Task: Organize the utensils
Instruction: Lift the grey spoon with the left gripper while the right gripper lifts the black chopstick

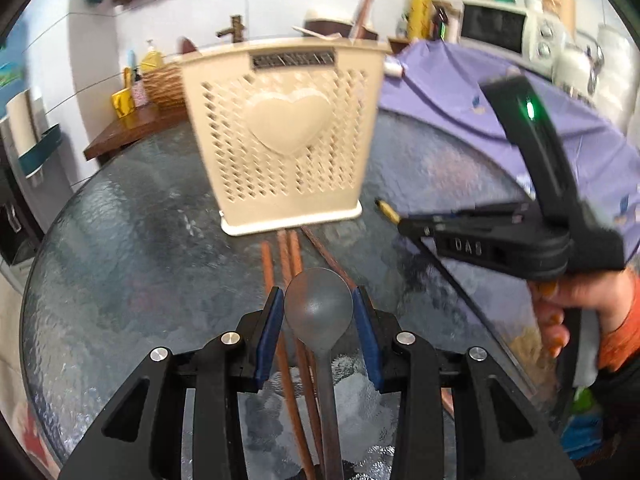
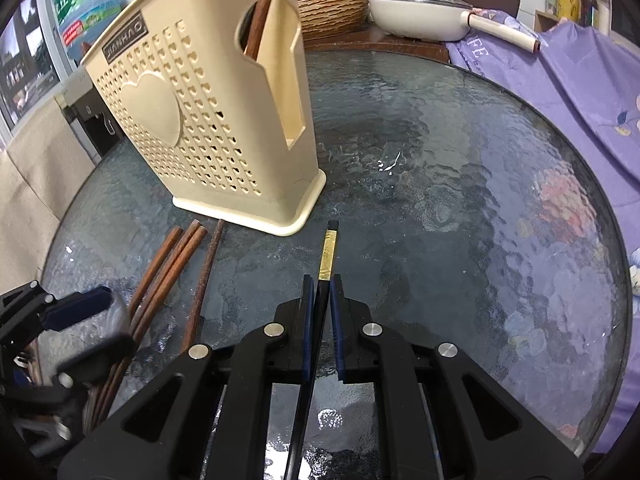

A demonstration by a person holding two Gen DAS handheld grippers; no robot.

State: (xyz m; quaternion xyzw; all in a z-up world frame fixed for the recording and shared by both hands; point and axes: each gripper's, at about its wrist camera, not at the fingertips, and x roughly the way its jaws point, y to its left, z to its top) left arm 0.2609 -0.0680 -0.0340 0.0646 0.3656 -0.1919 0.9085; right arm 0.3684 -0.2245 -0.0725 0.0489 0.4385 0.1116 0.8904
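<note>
left claw (image 1: pixel 318 308) clamping spoon (image 1: pixel 319 310); right claw (image 2: pixel 321 284) pinching chopstick (image 2: pixel 328 254)

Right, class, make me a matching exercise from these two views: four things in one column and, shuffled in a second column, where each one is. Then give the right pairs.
Things
1. spoon
2. black chopstick
3. brown chopsticks
4. holder

Places
A. lying loose on the glass table
B. standing upright on the table
C. between the left gripper's pads
D. clamped in the right gripper

Pairs: 1-C, 2-D, 3-A, 4-B
</note>
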